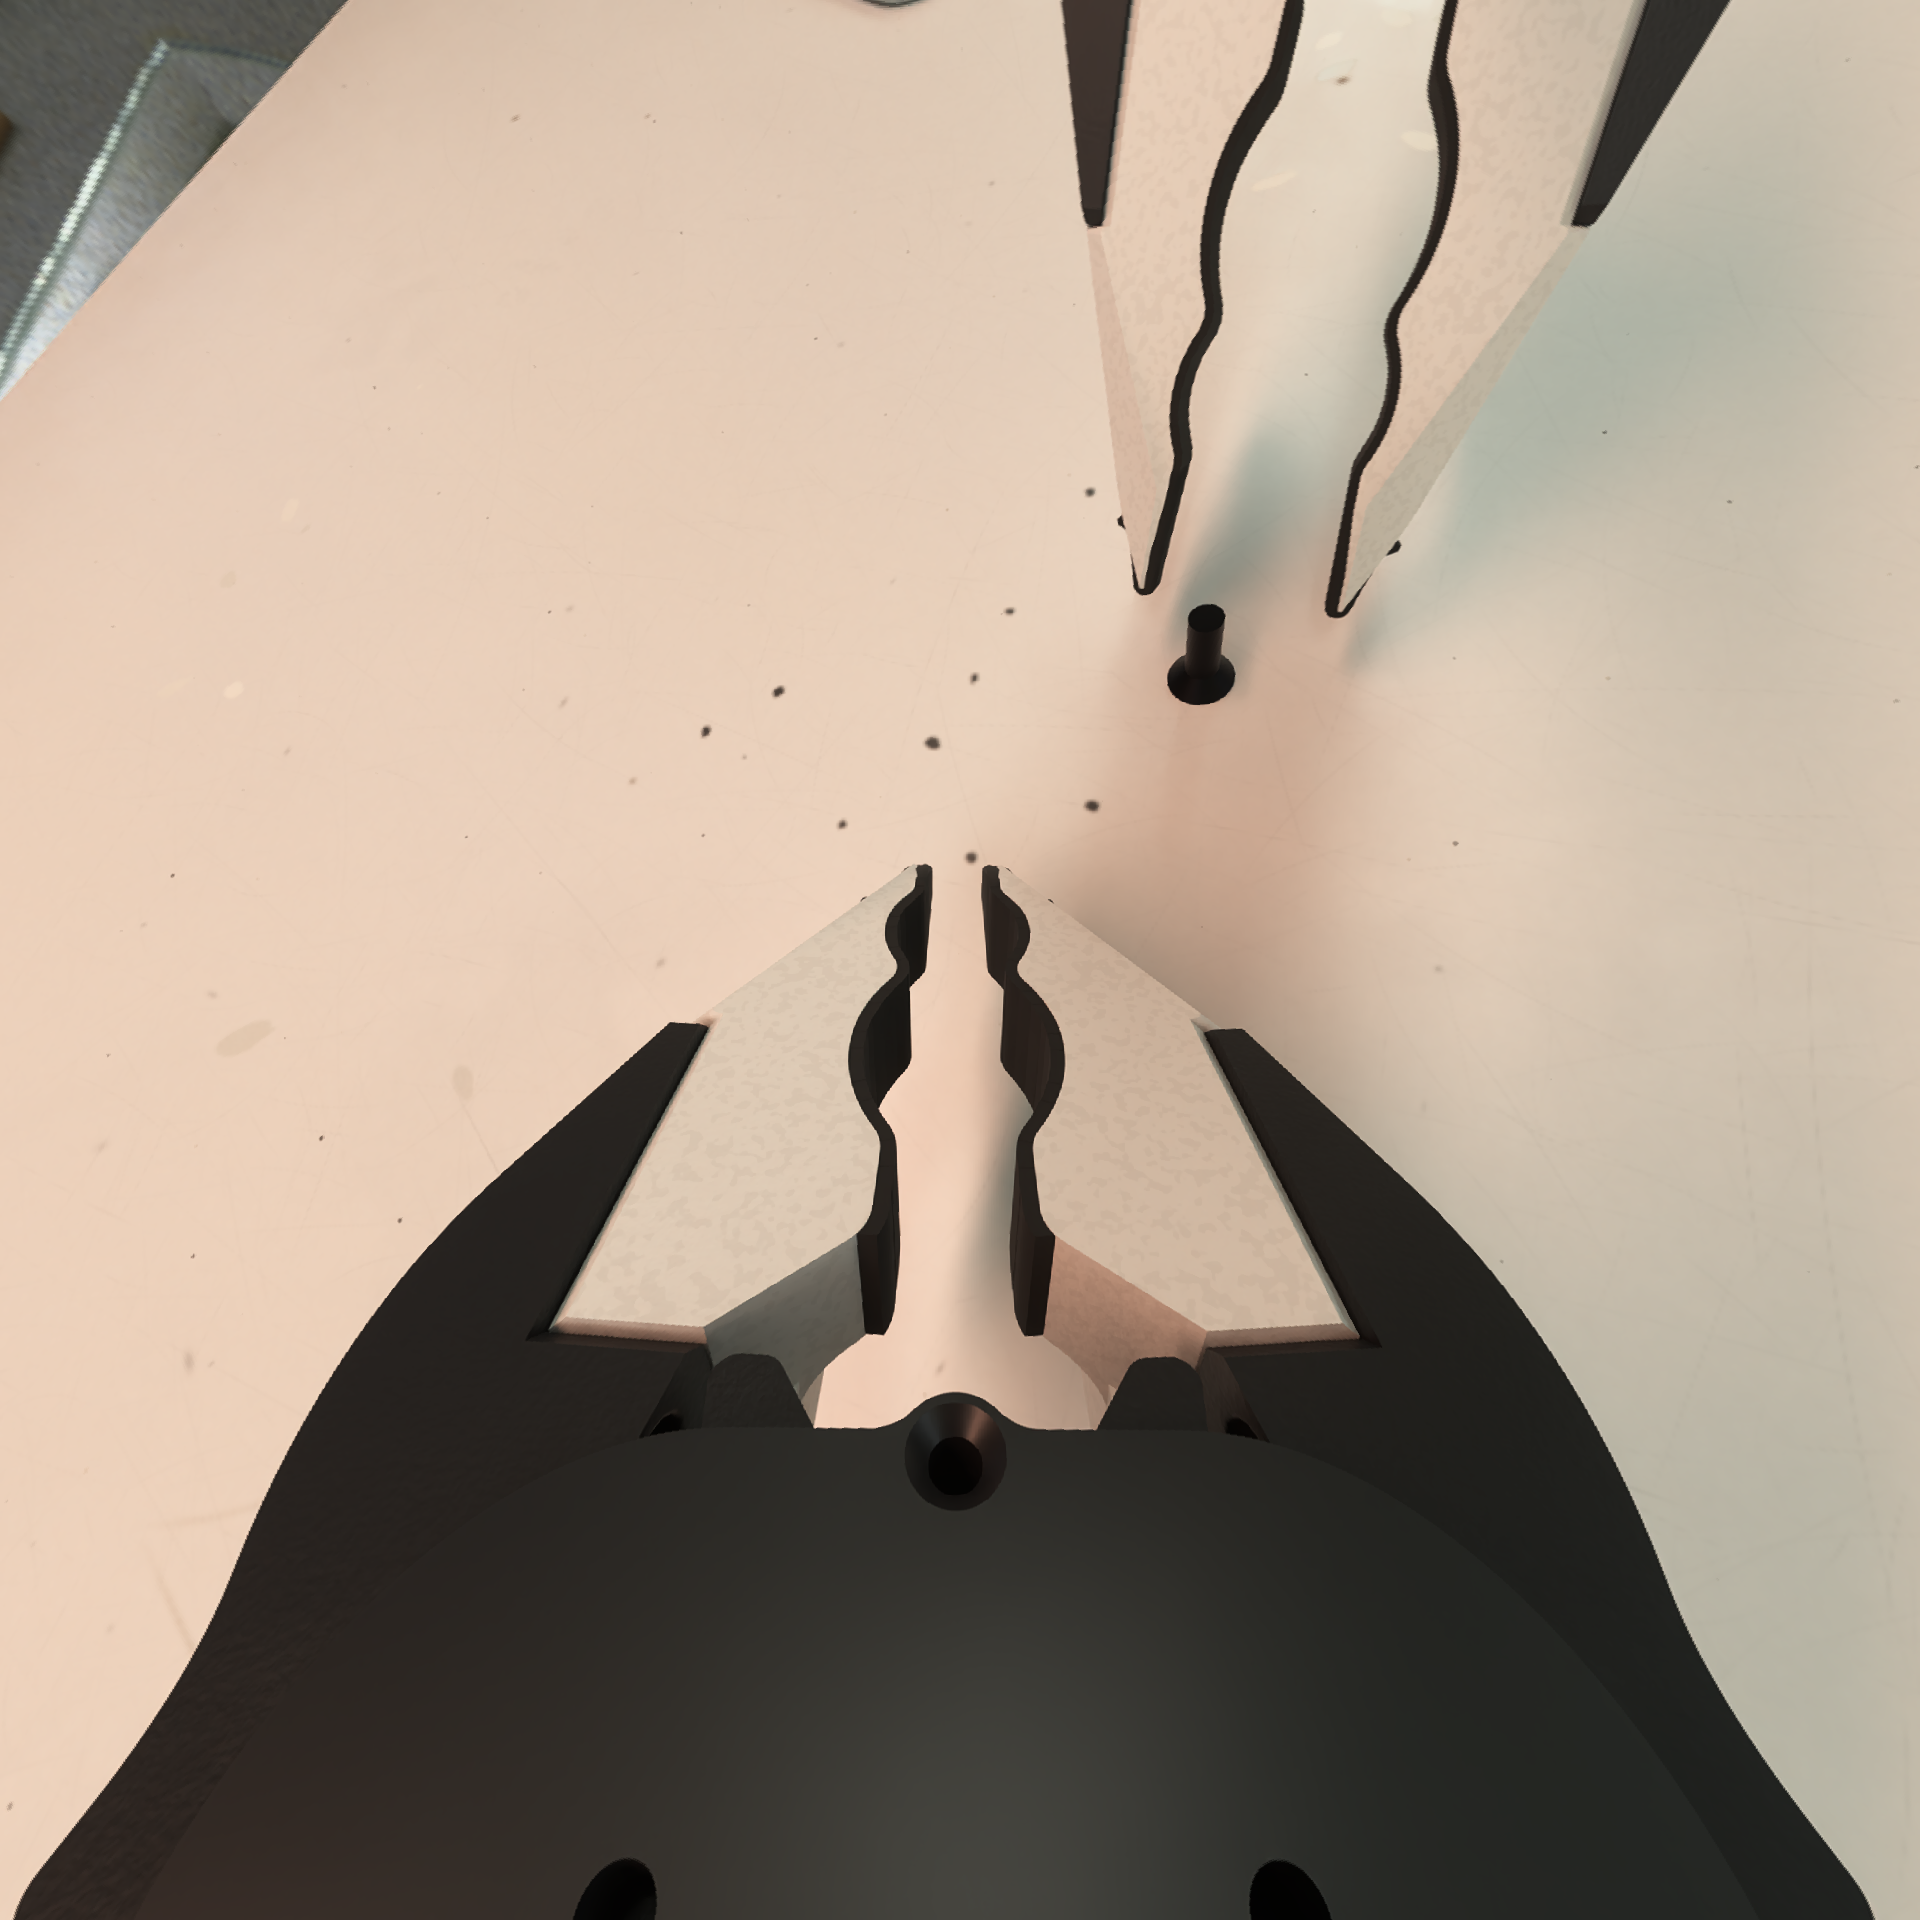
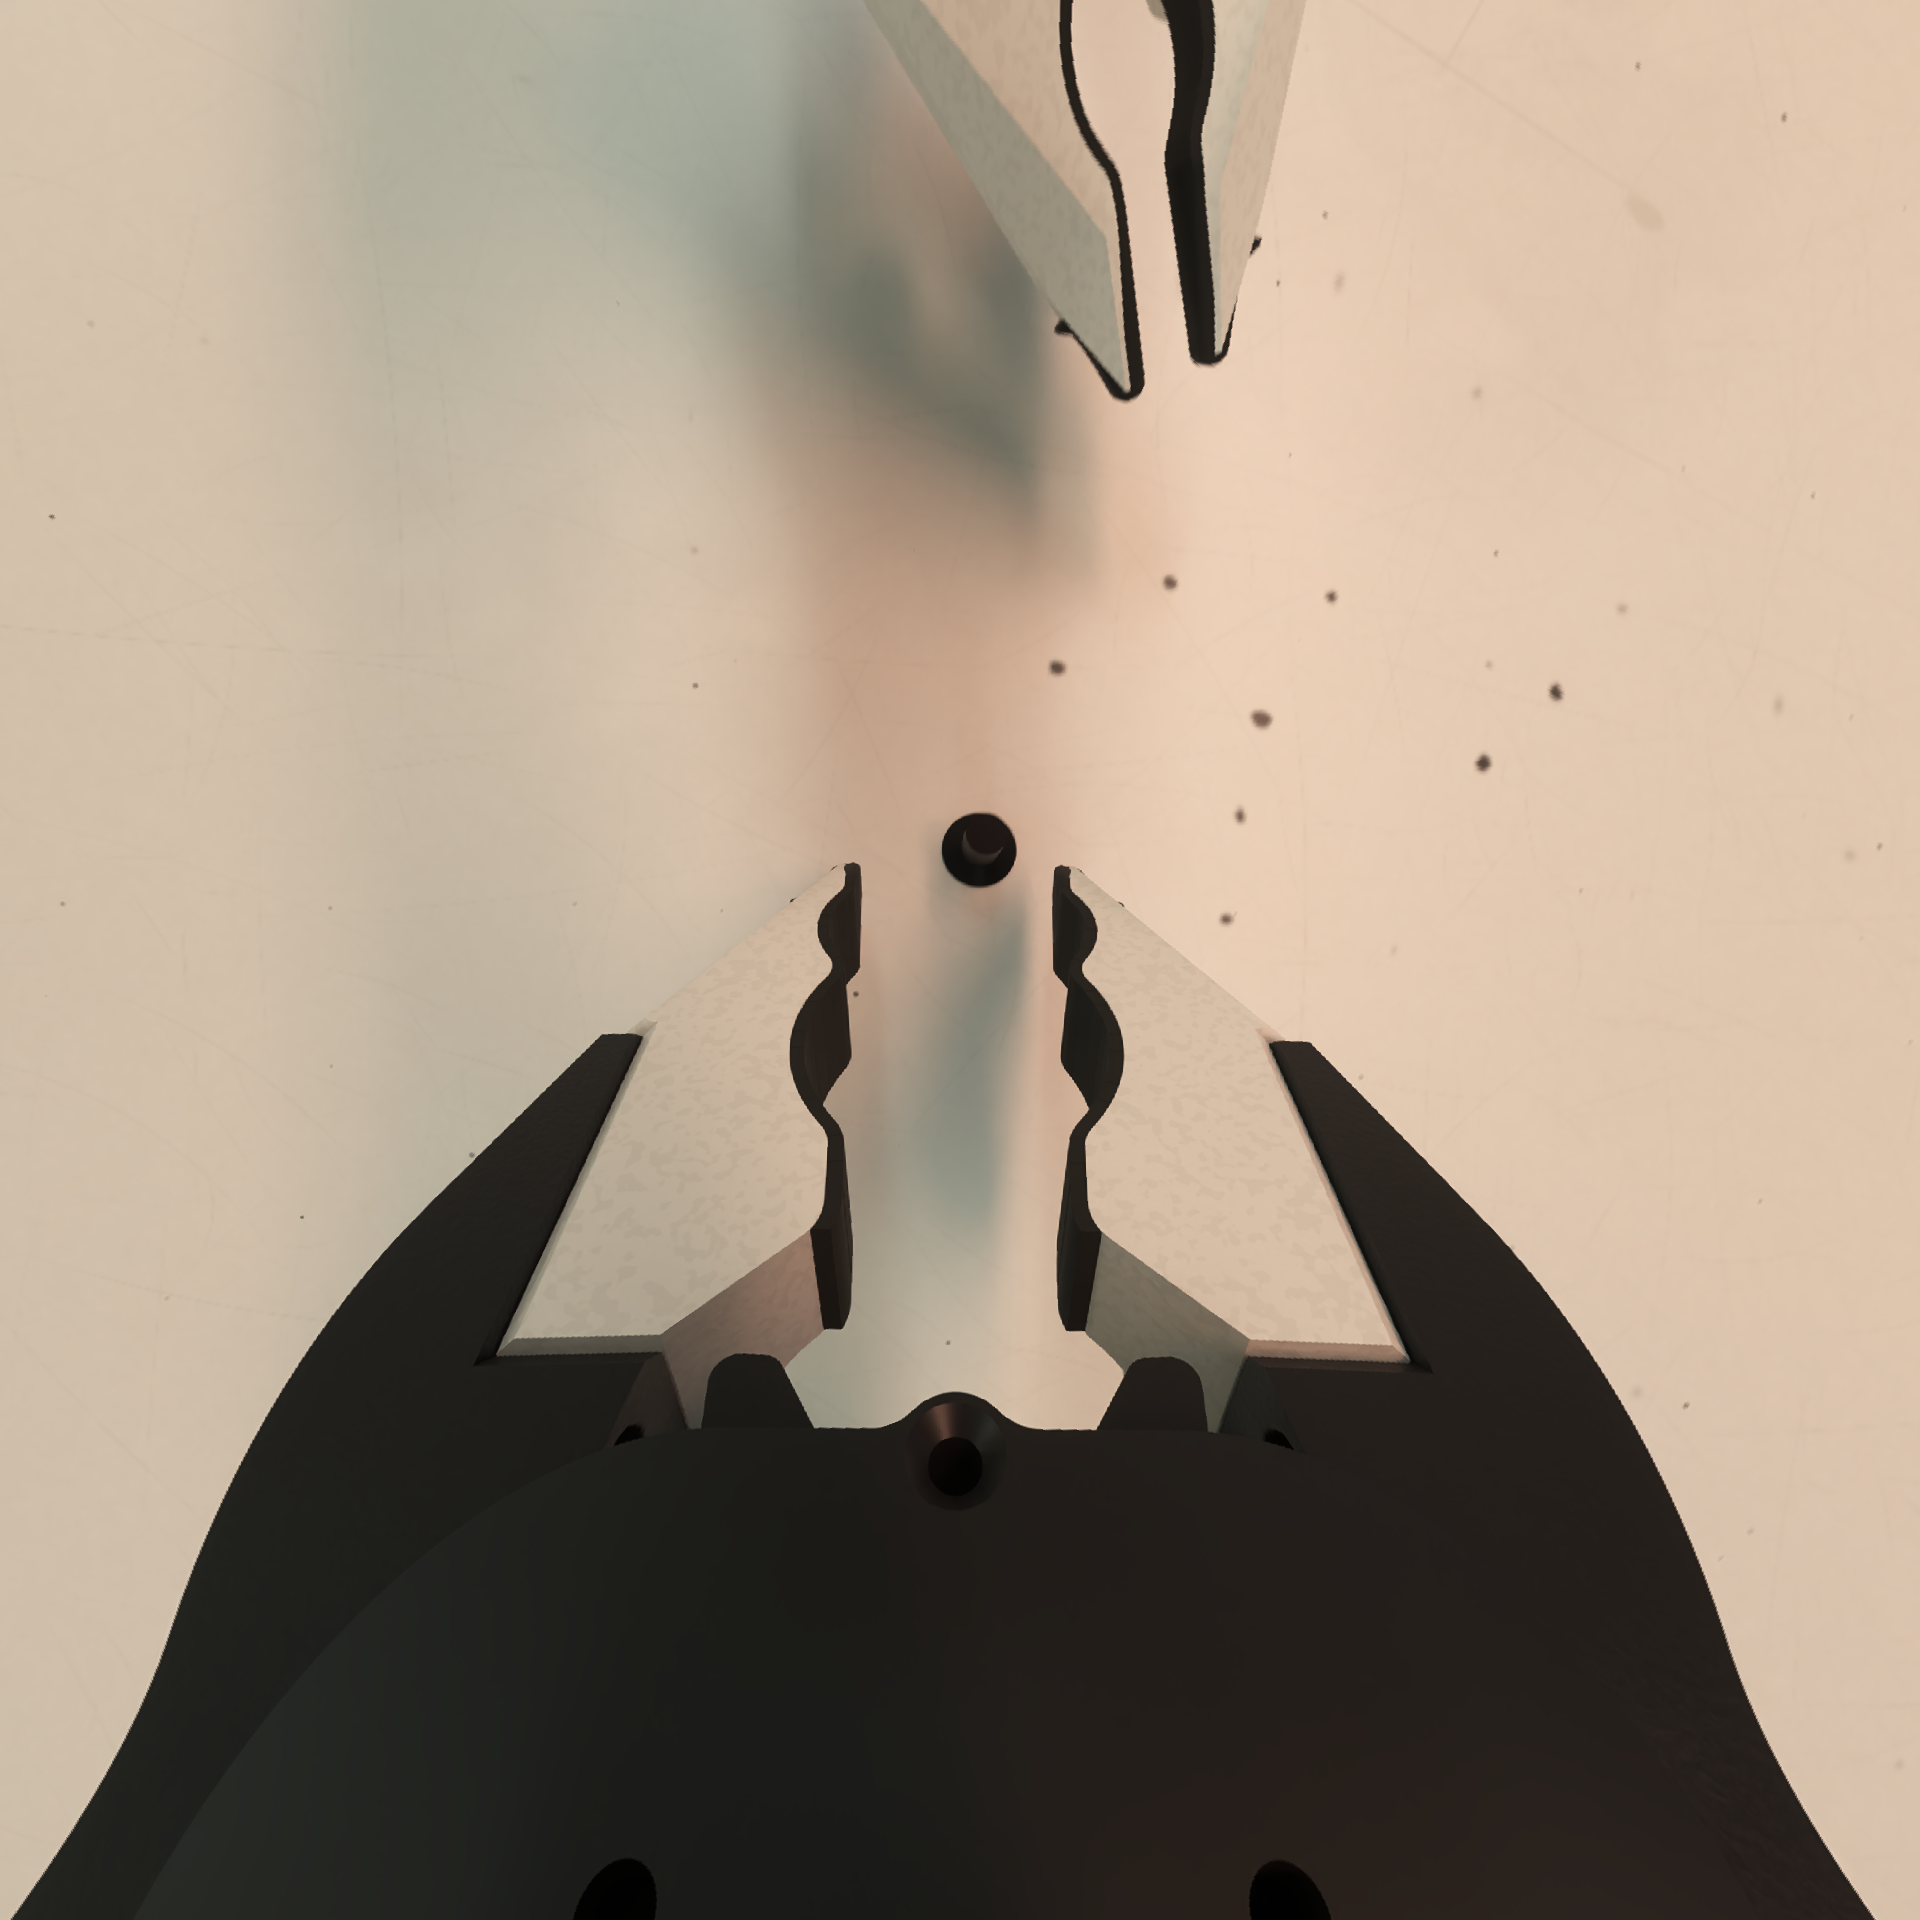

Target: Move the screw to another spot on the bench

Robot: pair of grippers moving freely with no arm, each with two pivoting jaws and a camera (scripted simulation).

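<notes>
The screw (image 1: 1202, 660) is small and black all over, with a short plain cylindrical shank and a wide, flat round head. It stands upside down on its head on the pale, speckled bench (image 1: 520, 520), shank pointing up and upright. In the right wrist view it sits near centre, a touch toward twelve o'clock; in the left wrist view it lies toward one o'clock.

Black screw (image 2: 978, 850) stands just beyond right gripper's (image 2: 956, 871) parted fingers (image 2: 847, 904).
</notes>
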